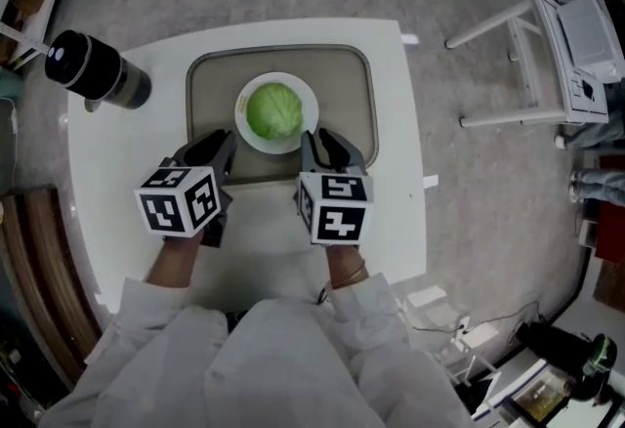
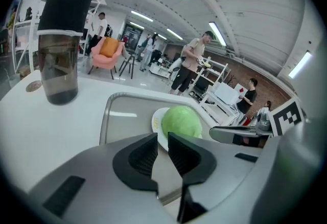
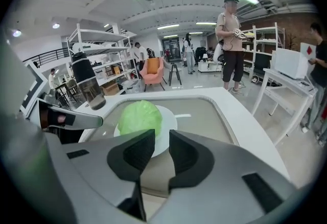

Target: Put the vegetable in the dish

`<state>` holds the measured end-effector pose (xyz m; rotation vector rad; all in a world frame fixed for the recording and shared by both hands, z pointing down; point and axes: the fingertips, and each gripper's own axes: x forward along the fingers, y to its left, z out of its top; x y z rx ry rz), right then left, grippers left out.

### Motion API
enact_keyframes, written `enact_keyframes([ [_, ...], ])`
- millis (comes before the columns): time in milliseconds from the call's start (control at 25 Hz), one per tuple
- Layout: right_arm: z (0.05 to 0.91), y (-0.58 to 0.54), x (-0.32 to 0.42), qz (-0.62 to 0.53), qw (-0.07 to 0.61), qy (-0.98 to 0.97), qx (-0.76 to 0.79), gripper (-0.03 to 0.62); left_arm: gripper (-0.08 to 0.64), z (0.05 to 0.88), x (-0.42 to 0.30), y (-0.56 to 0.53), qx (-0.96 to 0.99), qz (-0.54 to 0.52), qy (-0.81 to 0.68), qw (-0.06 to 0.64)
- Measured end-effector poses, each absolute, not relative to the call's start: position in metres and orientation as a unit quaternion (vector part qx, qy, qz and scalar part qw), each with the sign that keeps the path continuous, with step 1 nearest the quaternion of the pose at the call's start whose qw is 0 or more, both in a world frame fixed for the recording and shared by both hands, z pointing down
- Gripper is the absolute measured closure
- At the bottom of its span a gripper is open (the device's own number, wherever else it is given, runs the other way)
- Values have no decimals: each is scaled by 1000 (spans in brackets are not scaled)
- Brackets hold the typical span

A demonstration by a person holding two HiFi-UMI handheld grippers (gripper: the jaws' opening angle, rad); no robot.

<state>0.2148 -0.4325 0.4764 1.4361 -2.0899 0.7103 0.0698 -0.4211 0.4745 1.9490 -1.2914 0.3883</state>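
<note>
Working over a white table, with a grey tray set in the middle of it. Holding both grippers at the tray's near edge: left gripper just left of the dish, right gripper just right of it, neither touching it as far as the head view tells. Reading the jaws in each gripper view: slightly apart on both sides, with a slim gap between the pads and no object caught there, so carrying nothing.

Off at the table's far left corner, a dark bottle, upright, well apart from the tray and apparently no part of the job.

About mid-tray, a white dish, shallow and round. Seated in its middle, the green cabbage, filling much of the dish.

Judged as placed already, which leaves only the withdrawal. To finish well:
- Raise both grippers first, then draw them back toward the body, so as to clear the tray's lip.
- Keep the jaw tips off the dish rim, which is probably light and likely to slide on a smooth tray.
- Avoid brushing the cabbage, which is round and apt to roll out of so shallow a dish.
- Move both sides evenly and slowly.
- Check that the cabbage sits steady before calling it done.
</note>
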Motion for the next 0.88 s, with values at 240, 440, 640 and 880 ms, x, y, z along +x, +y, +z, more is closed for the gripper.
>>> enact_keyframes([
  [240,454,-401,199,247,237,-774,533,500,494,451,63,-393,787,124,-478,369],
  [440,433,-370,173,236,218,-778,540,500,496,434,47,-365,802,112,-460,364],
  [640,405,-334,149,228,180,-782,552,500,500,410,27,-335,817,97,-441,357],
  [880,369,-292,121,214,133,-795,552,502,521,377,6,-291,838,74,-427,332],
])
